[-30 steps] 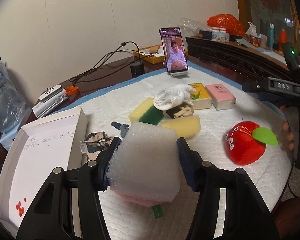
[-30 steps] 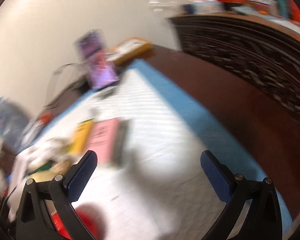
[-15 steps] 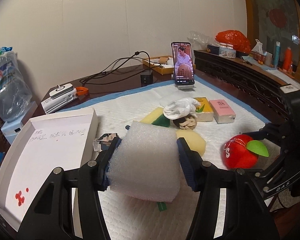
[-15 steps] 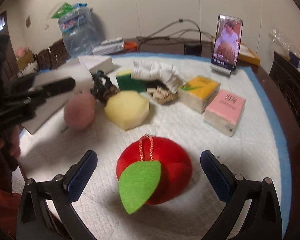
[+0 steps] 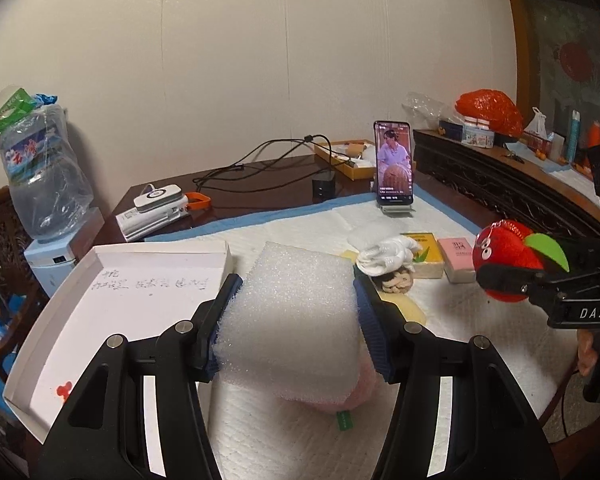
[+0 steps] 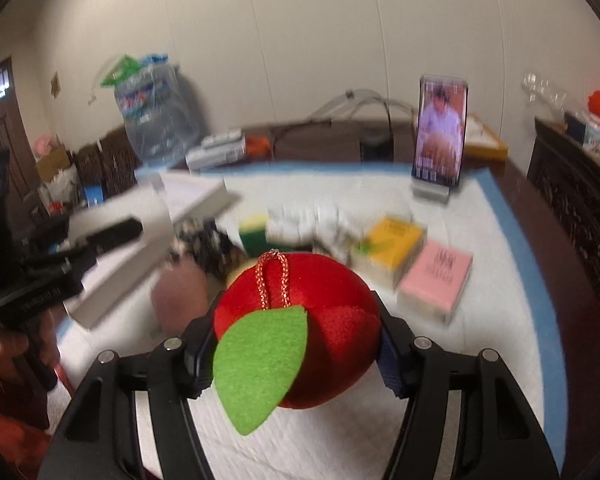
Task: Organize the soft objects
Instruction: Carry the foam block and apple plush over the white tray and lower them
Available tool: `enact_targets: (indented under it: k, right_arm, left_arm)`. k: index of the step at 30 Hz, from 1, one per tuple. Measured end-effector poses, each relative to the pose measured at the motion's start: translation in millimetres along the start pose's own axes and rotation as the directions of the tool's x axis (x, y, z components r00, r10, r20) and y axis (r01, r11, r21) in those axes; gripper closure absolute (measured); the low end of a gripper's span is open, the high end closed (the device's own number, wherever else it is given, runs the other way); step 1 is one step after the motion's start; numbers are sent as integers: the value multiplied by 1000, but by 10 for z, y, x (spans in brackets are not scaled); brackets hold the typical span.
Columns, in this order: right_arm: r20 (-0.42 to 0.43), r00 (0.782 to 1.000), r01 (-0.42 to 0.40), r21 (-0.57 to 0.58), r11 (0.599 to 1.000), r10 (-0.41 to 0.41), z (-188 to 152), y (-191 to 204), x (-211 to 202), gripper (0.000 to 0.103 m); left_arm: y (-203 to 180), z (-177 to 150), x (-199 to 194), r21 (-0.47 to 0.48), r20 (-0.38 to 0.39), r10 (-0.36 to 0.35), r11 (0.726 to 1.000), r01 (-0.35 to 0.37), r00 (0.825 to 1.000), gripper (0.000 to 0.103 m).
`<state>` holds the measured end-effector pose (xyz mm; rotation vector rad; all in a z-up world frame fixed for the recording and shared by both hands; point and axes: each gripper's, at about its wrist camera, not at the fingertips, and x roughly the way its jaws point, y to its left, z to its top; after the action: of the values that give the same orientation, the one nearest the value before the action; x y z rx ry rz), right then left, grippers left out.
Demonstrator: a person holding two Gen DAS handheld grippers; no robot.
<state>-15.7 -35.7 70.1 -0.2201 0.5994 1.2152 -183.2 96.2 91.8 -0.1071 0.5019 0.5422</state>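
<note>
white foam block pinched in the left gripper, carried above the pad, just right of the white tray. plush apple sits between the right gripper jaws, which are closing onto it; pads look to be pressing its sides, and the left view shows it off the pad.

tray holds nothing soft as far as visible (only writing and a red mark). left on the white pad: pink puff under the foam, yellow sponge, white glove on a small heap, two tissue packs. judgement: early, nothing sorted yet, two items in hand.

against a second ago: right jaws were spread wide with nothing in them, apple resting on the pad; now it is gripped and raised. foam grip unchanged, carried a bit higher.
</note>
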Motion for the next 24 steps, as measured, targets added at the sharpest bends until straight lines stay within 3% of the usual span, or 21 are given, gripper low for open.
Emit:
enact_targets:
  k: [3, 24]
  right_arm:
    - [48, 999, 16, -29, 999, -14, 110, 124, -9, 38]
    - [130, 986, -88, -151, 985, 108, 630, 950, 233, 38]
  left_arm:
    - [110, 25, -91, -33, 17, 14, 999, -14, 1000, 46]
    - [795, -110, -589, -197, 69, 174, 968, -157, 982, 46]
